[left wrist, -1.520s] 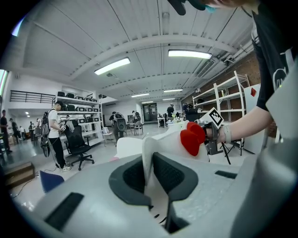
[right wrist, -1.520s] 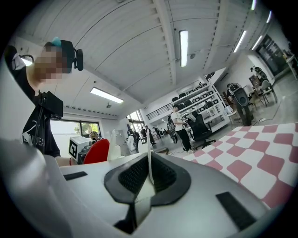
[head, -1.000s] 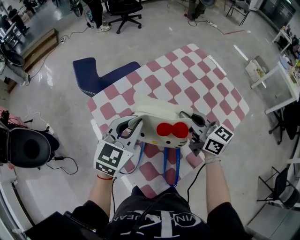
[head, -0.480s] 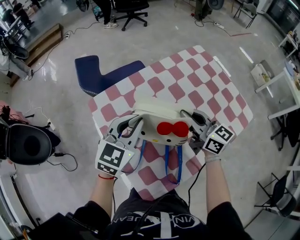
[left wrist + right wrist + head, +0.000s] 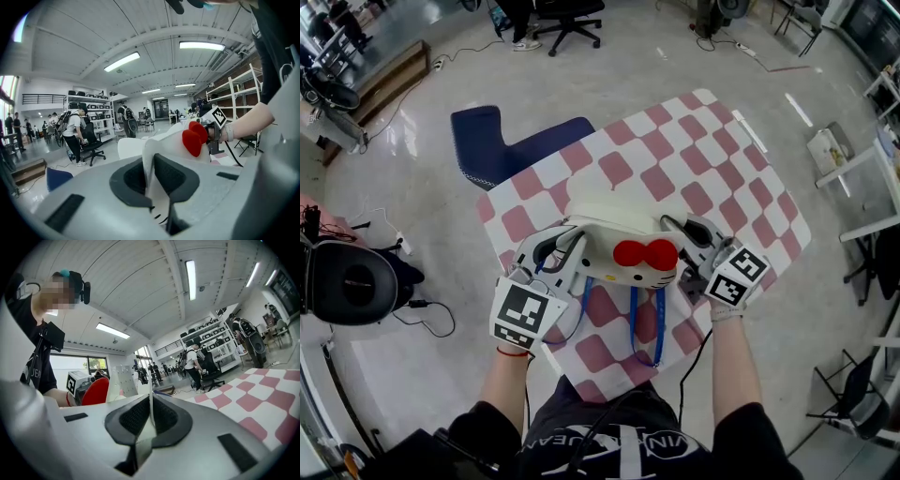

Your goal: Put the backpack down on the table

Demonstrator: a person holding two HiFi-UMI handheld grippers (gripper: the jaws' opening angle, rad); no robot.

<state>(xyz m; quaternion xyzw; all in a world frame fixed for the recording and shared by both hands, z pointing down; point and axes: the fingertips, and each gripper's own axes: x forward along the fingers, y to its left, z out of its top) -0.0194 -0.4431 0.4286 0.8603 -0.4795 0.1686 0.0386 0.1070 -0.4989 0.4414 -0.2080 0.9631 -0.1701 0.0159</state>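
Observation:
A white backpack with a red bow hangs between both grippers over the near part of the table, which has a pink and white chequered cloth. Its blue straps dangle toward me. My left gripper is shut on the backpack's left side; in the left gripper view the white fabric is pinched in my left gripper, with the bow beyond. My right gripper is shut on the right side; in the right gripper view my right gripper clamps a thin white edge.
A dark blue chair stands at the table's far left corner. A black office chair and people are farther back. A white desk is on the right, a round black seat on the left, and cables lie on the floor.
Hardly anything differs. Both grippers keep their hold on the backpack's sides, and it has drifted slightly forward over the table as the head view shifted.

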